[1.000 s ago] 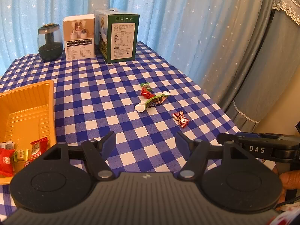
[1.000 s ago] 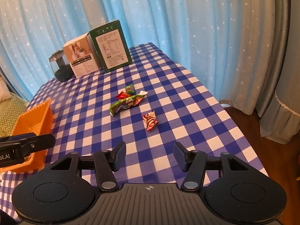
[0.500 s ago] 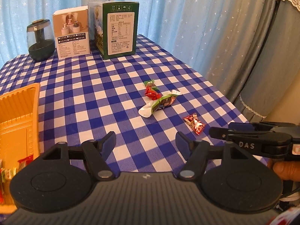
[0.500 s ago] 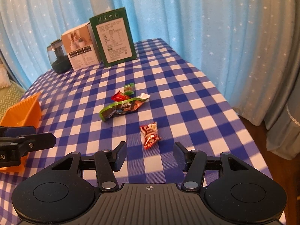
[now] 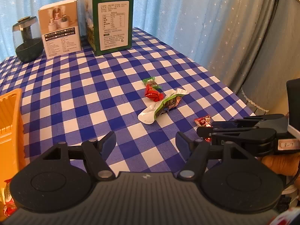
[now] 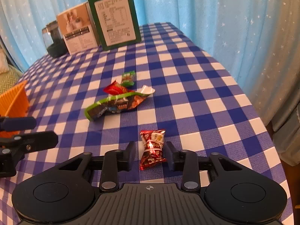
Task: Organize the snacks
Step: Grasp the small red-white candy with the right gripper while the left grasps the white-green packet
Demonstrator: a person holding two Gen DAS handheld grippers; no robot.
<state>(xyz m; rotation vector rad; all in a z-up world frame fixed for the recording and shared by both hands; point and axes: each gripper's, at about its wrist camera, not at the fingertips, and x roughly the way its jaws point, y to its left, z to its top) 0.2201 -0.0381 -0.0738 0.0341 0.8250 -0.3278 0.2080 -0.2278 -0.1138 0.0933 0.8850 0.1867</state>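
Note:
A small red candy (image 6: 152,149) lies on the blue checked cloth between the fingers of my right gripper (image 6: 150,154), which is open with a finger on each side, close but apart from it. The candy also shows in the left wrist view (image 5: 203,121), half hidden behind the right gripper (image 5: 206,129). Farther out lie a long green snack packet (image 6: 116,106), a red candy (image 6: 114,90) and a green candy (image 6: 128,77). My left gripper (image 5: 146,142) is open and empty above the cloth. The orange tray (image 5: 11,129) sits at the left with candies in it (image 5: 8,202).
A green box (image 5: 112,20), a white box (image 5: 61,28) and a dark glass jar (image 5: 27,39) stand at the table's far edge. Blue starred curtains hang behind. The table's right edge (image 6: 262,112) drops off near the right gripper.
My right gripper has moved forward and down, so the small red candy now lies between its fingers, which have narrowed. My left gripper has swung right, away from the tray.

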